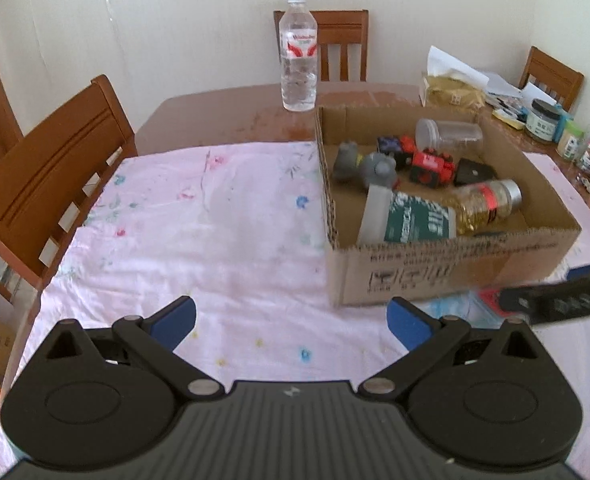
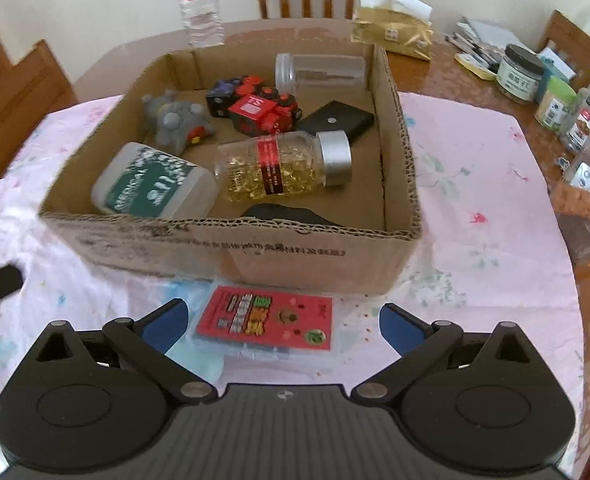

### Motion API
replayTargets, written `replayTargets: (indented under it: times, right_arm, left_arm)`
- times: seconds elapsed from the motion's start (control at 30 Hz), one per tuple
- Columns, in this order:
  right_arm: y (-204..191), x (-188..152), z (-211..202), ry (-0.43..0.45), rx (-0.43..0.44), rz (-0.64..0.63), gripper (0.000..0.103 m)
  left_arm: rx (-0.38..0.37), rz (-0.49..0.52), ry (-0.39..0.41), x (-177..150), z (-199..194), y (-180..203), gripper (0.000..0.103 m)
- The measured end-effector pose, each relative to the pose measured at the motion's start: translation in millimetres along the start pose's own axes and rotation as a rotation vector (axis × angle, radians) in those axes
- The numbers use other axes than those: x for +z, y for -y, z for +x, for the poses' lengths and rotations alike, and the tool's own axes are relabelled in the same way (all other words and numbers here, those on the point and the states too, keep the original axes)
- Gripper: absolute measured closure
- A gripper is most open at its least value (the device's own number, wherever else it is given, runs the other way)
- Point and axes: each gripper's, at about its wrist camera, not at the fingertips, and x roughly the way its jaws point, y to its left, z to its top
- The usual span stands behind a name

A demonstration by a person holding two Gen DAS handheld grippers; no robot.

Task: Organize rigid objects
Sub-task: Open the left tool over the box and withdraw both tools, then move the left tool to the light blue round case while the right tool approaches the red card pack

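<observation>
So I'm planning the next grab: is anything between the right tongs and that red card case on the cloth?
Nothing visible. The right tongs are open, and the red card case lies flat between their fingers, just before the cardboard box.

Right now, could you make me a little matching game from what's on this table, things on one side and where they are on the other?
Things:
1. water bottle
2. capsule bottle
3. red card pack
4. empty clear jar

Places:
A. lying at the back of the cardboard box
B. standing on bare table behind the box
C. flat on the cloth, in front of the box
D. lying in the box near its middle

Pairs: 1-B, 2-D, 3-C, 4-A
</observation>
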Motion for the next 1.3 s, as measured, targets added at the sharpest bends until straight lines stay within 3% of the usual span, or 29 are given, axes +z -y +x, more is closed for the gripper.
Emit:
replayTargets:
  times: [0.3, 0.63, 0.97, 1.3]
  right_arm:
    - [-16.4, -3.6, 26.2, -0.018, -0.106, -0.018, 0.0]
    - [22.4, -10.5, 33.3, -0.064, -0.134, 0.011, 0.0]
    - [49.3, -18.6, 29.5, -0.047, -0.045, -0.086, 0.0]
    - [60.2, -30.6, 22.0, -0.026, -0.011, -0.143, 0.0]
  left_arm:
    - [-0.025, 0.013, -0.025, -7.6, 1.2, -7.7, 0.002]
    - [-0.104, 0.075, -0.042, -7.7, 7.8, 9.1, 0.002]
    - [-0.252, 0.236, -0.109, -20.4, 25.0, 57.1, 0.002]
    - [-0.271, 0.324, -0.183, -30.7, 55.1, 89.2, 0.001]
